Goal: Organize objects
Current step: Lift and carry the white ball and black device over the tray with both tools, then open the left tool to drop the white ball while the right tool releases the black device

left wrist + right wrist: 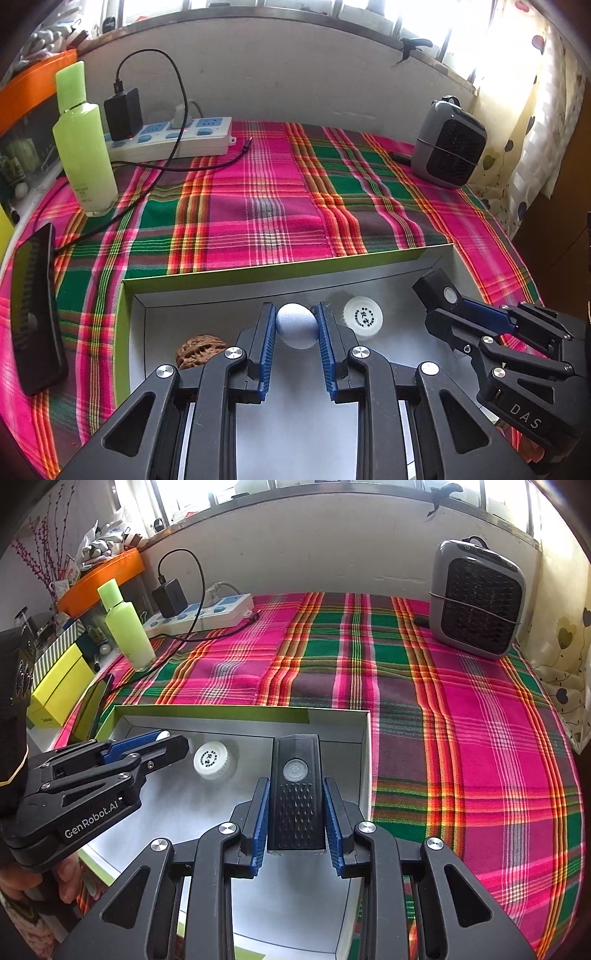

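A shallow open box [258, 271] with a green rim and grey inside lies on the plaid cloth; it also shows in the right wrist view [364, 731]. My left gripper [297, 314] is shut on a pale egg-shaped ball [297, 325] inside the box. A walnut [197, 349] and a white round cap [364, 317] lie in the box beside it. My right gripper [295, 786] is shut on a black oblong device [295, 786] with a round power button, held over the box's right side. The cap [212, 759] lies to its left.
A green bottle [83, 147], a power strip [177, 138] with a black charger and cable, and a dark phone [35, 310] are at the left. A grey fan heater [448, 142] stands at the back right. Yellow and orange boxes [59, 690] sit beyond the left edge.
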